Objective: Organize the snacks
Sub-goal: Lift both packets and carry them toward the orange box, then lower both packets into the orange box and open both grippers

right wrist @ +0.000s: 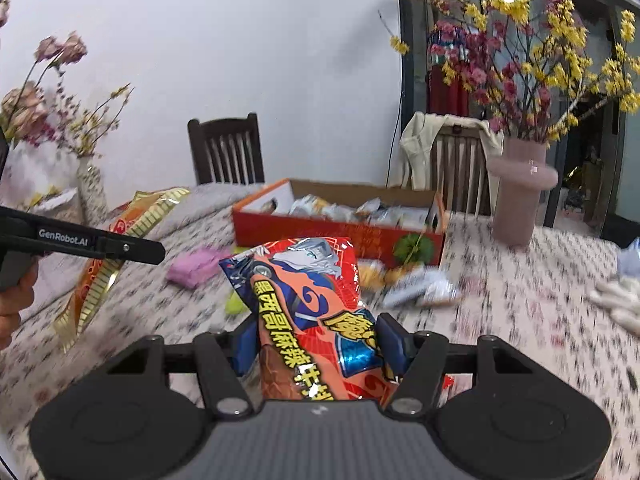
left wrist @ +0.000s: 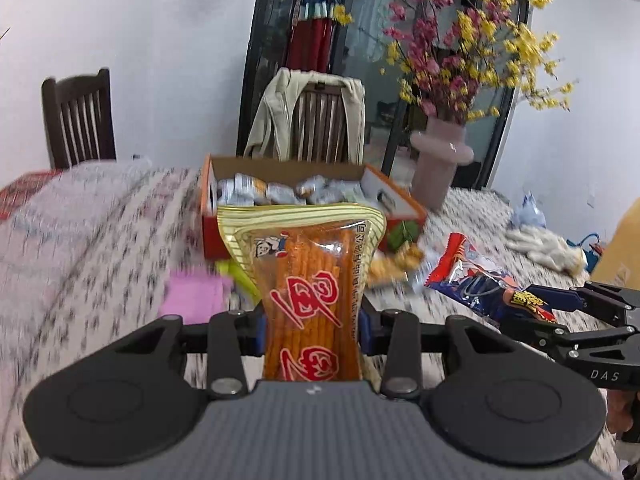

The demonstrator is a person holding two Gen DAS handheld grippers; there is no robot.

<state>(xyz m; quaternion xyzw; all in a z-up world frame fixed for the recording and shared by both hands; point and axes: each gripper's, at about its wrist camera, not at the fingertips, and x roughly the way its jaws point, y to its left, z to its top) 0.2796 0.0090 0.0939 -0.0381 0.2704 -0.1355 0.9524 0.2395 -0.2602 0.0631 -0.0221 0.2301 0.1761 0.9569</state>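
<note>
1. Table (left wrist: 80, 216) and cloth are smeared by motion blur in both wrist views; the print pattern is unreadable, and loose items near the box are hard to identify.
2. Lower end of each held bag is hidden behind its tong body. Small packets in the box (right wrist: 340, 232) are blurred; only silver-white wrappers can be made out.
3. Left tongs (left wrist: 312, 328): jaws partly closed, clamped on the orange stick-snack bag (left wrist: 308, 272). The bag stands upright between the pads, its gold-striped top edge above the fingertips and in front of the box (left wrist: 316, 204).
4. Right tongs (right wrist: 316, 344): jaws partly closed, gripping the red-and-blue snack bag (right wrist: 308, 292) at its lower half. The bag leans slightly left, with its top clear of the pads.
5. From the left view, the right tongs (left wrist: 532, 308) show at the right edge with their bag (left wrist: 472, 276) sticking out toward the centre. From the right view, the left tongs (right wrist: 132, 246) show at the left edge with their bag (right wrist: 108, 256) hanging below.
6. Both bags are off the table, near the box and on the viewer's side of it.
7. Pink packet (right wrist: 196, 266) and loose wrappers lie on the cloth just beside the box. A vase (right wrist: 520, 188) with flowers stands to its right.
</note>
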